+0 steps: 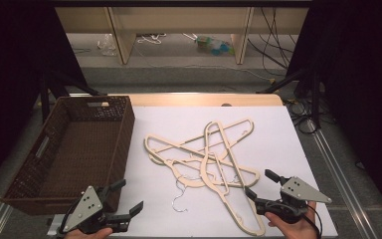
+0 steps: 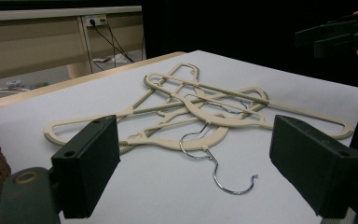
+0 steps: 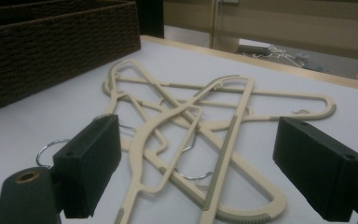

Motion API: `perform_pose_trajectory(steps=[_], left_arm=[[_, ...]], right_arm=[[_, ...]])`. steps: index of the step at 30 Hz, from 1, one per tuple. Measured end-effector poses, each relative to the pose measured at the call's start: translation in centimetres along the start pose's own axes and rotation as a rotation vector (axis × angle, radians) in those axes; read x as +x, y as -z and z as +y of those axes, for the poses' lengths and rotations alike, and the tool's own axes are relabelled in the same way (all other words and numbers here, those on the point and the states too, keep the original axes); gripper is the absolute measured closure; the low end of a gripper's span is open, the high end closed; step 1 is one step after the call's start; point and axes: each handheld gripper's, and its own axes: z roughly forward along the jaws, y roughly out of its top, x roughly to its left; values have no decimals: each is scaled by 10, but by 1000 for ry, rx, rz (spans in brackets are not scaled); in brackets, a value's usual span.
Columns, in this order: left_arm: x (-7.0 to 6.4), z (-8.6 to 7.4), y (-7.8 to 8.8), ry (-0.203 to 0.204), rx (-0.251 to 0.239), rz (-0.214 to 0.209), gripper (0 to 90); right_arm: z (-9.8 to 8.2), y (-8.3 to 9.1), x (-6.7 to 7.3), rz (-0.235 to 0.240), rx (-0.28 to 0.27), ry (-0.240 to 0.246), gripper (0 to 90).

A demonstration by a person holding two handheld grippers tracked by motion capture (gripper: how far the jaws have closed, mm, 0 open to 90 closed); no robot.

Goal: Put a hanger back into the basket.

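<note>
Several cream plastic hangers [image 1: 204,159] lie tangled; our wide-open right gripper [image 1: 261,185], at five o'clock, should pinch the topmost arm, left gripper [image 1: 127,196] equally wide.

Lab recording bay: white-covered tabletop [image 1: 278,129] flanked by black curtains [image 1: 10,59]; loose cables [image 1: 273,45] on grey floor, wall power sockets [image 2: 95,19] beyond the tabletop's far edge.

The hangers [image 1: 206,159] lie piled on the table [image 1: 278,129], right of the basket [image 1: 25,179].
</note>
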Motion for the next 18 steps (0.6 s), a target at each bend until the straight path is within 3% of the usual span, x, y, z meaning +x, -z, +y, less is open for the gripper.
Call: perform_pose_trajectory(steps=[6, 11, 14, 18], left_arm=[[-1, 0, -1, 1, 6, -5, 159], [-1, 0, -1, 3, 6, -2, 159], [0, 0, -2, -13, 11, -7, 159], [-1, -1, -3, 0, 14, -3, 159]], right_arm=[[-1, -2, 4, 32, 49, -4, 185], [0, -5, 4, 23, 84, 10, 193], [2, -10, 2, 10, 146, 22, 220], [7, -20, -5, -13, 223, 26, 278]])
